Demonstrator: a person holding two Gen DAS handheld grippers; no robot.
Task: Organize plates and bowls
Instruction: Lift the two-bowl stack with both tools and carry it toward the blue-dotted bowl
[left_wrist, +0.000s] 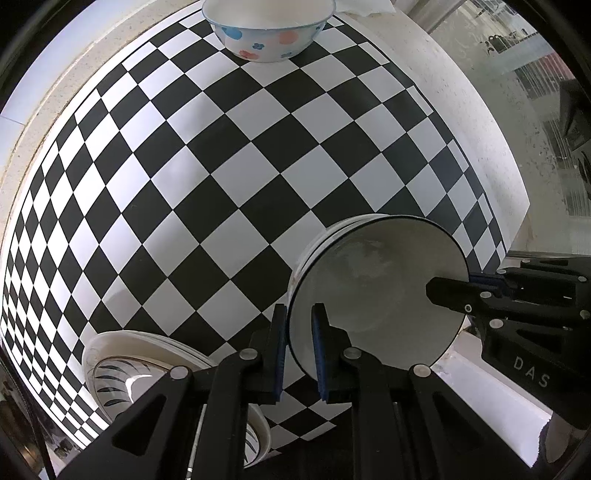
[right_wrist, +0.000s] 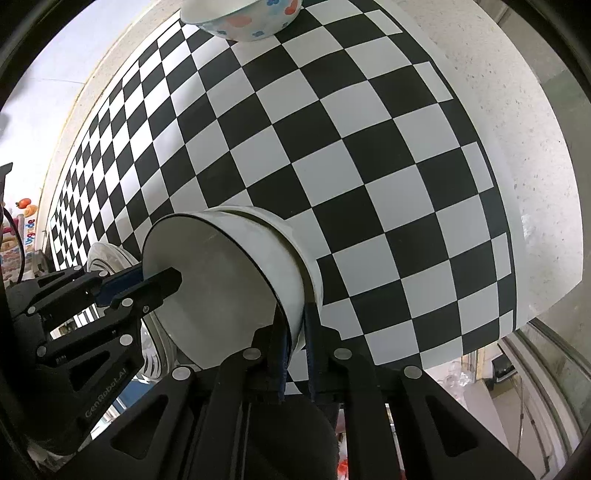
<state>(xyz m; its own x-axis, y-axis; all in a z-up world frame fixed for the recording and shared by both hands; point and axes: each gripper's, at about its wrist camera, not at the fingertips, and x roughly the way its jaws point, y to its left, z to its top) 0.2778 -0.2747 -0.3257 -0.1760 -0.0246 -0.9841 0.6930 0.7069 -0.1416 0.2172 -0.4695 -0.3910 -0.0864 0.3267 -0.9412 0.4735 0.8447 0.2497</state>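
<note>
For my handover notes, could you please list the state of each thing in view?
Black-rimmed bowl: upright, nested atop a white bowl.
Left hand-held gripper: shut on its rim.
Right hand-held gripper: shut on the opposite rim.
Flowered bowl: upright, apart.
Patterned plates: stacked.

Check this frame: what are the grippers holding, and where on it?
Both hold the white bowl: left gripper and right gripper each pinch its rim on opposite sides, one finger inside, one outside.
</note>
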